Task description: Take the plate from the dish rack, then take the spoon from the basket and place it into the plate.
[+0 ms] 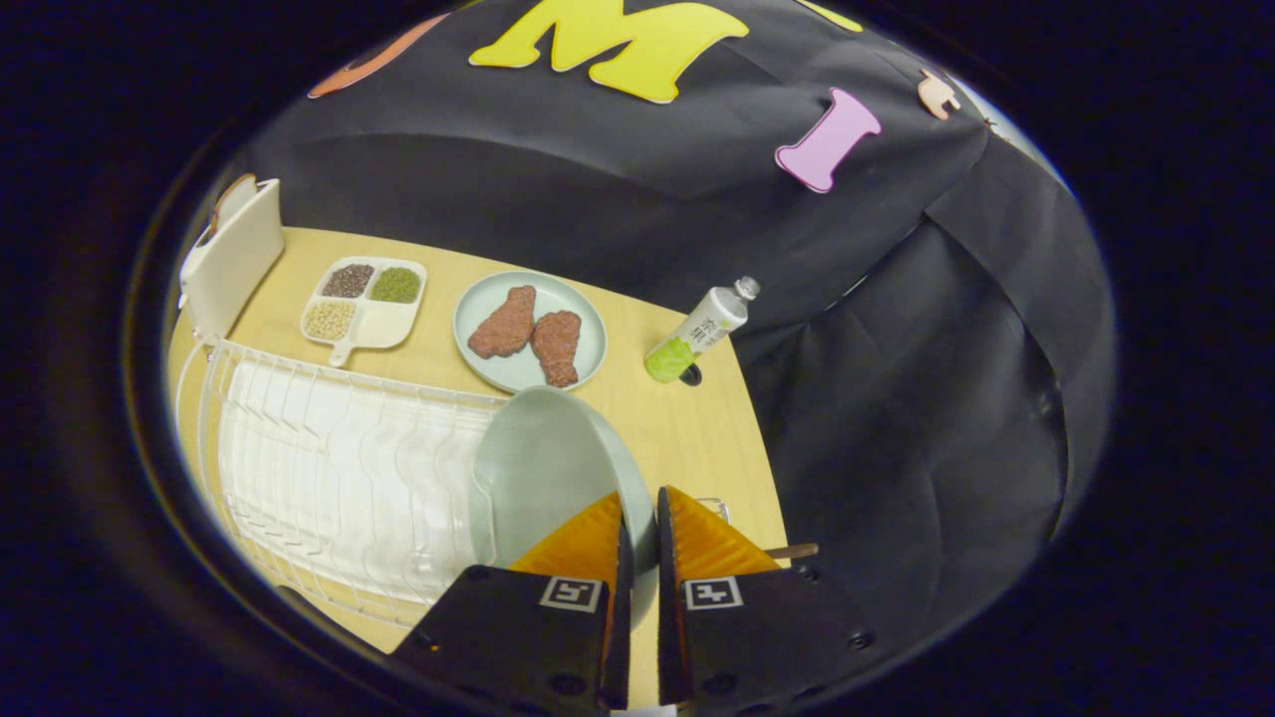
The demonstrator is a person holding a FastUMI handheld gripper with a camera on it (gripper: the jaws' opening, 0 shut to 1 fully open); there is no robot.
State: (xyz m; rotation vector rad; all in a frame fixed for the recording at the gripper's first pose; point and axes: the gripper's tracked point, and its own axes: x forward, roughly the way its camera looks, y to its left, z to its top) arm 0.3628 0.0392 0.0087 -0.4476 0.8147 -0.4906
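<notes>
A pale grey-green plate [543, 468] stands on edge at the right end of the white wire dish rack [329, 478]. My gripper [639, 518] is closed on the plate's rim, one orange finger [583, 543] on each side of it. Just right of the fingers a thin brown handle [792, 550] pokes out; what it belongs to is hidden. The basket itself is hidden behind the fingers, apart from a bit of wire [715, 505].
Beyond the rack on the wooden table [687, 428] sit a plate with two brown meat pieces [530, 331], a divided tray of beans [364, 301], a tipped green bottle [700, 331] and a white board [234, 254]. The table's right edge drops to black cloth.
</notes>
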